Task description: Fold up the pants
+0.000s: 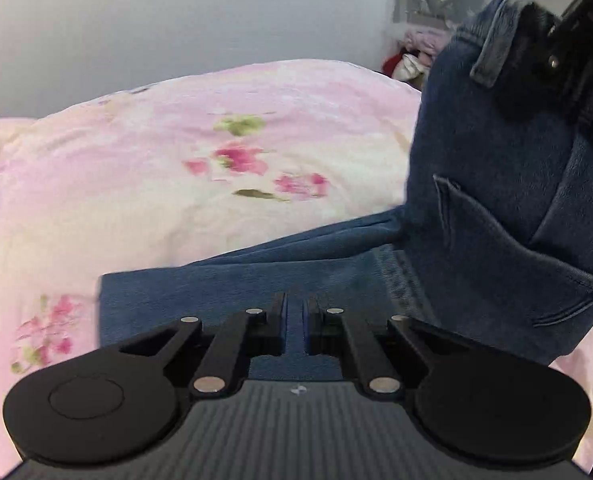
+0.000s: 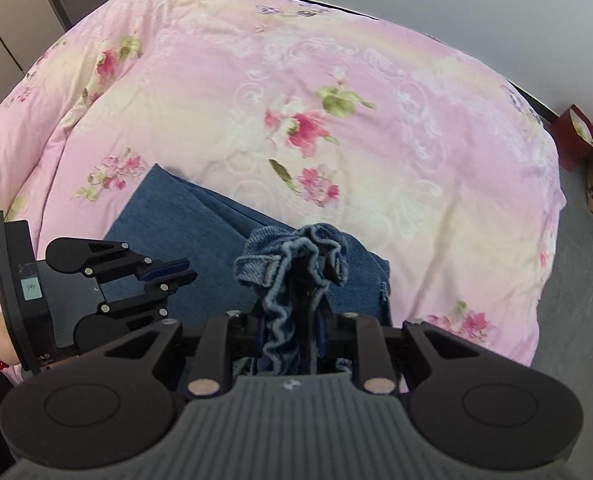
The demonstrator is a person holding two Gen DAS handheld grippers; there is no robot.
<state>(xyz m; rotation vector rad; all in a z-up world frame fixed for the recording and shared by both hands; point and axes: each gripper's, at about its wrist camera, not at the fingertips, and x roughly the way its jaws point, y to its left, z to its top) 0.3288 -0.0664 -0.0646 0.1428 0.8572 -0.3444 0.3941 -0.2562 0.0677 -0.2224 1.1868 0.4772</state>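
Spreading across both views is the bed with its pink floral quilt cover (image 2: pixel 376 80), and on its near part lie the blue denim pants (image 2: pixel 168 216), legs flat and running to the far left. We hold the waistband end raised with our right gripper (image 2: pixel 292 344), its jaws pinching a bunched ruffle of elastic waistband. Our left gripper (image 1: pixel 294 332) sits low over the flat leg fabric, jaws nearly pressed together with a narrow slit between them; whether they nip any denim, we cannot tell.

We judge the main risk to be the bunched waistband: the right jaws hold only a crumpled wad, so part of it could slip free as we carry it over, leaving a skewed fold. If the left jaws grip nothing, the lower layer may drag along and wrinkle on the soft quilt.

The near hem of the pants is hidden under both gripper bodies, and the left view is blurred by motion.
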